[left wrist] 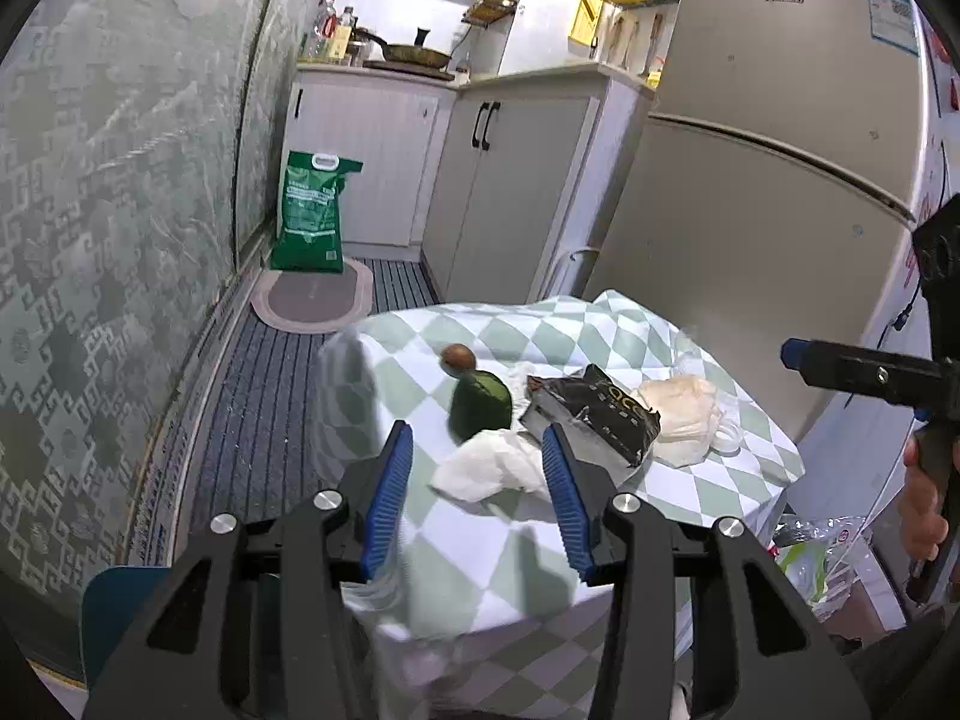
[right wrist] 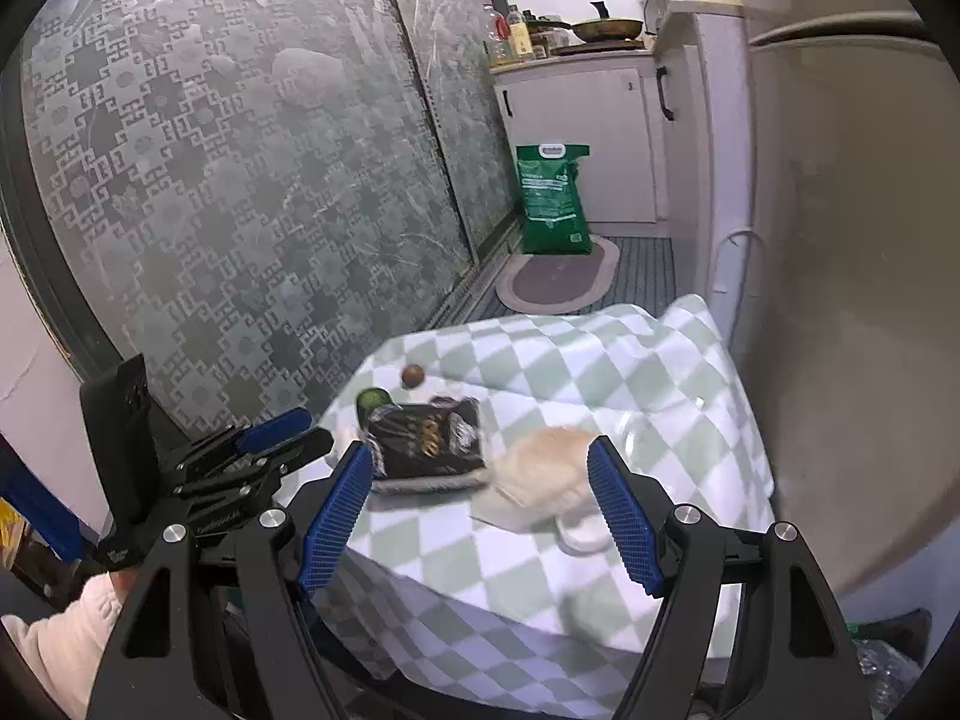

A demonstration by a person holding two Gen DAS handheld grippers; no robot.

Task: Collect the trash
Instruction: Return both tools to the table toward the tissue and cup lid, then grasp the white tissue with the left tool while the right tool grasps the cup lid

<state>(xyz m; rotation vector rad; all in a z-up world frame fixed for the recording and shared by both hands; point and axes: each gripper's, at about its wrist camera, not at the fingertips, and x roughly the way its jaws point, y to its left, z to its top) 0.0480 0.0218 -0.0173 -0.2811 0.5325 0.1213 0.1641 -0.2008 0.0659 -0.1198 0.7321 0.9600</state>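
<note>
A small table with a green-and-white checked cloth [left wrist: 468,546] holds the trash. On it lie a crumpled white tissue [left wrist: 489,468], a black snack wrapper [left wrist: 591,411], a pale plastic bag [left wrist: 684,411], a green fruit [left wrist: 480,405] and a brown round fruit [left wrist: 457,357]. My left gripper [left wrist: 477,465] is open, above the table's near part, with the tissue between its fingers. My right gripper [right wrist: 480,474] is open, low over the pale bag [right wrist: 543,474] and next to the wrapper [right wrist: 429,441]. The right gripper also shows at the right edge of the left wrist view [left wrist: 864,369].
A fridge [left wrist: 774,138] stands right behind the table. A patterned glass sliding door [right wrist: 240,168] runs along the left. A green sack [left wrist: 312,213] and an oval mat [left wrist: 312,303] lie on the floor by white kitchen cabinets [left wrist: 510,180]. A clear bag with rubbish [left wrist: 822,558] sits low at right.
</note>
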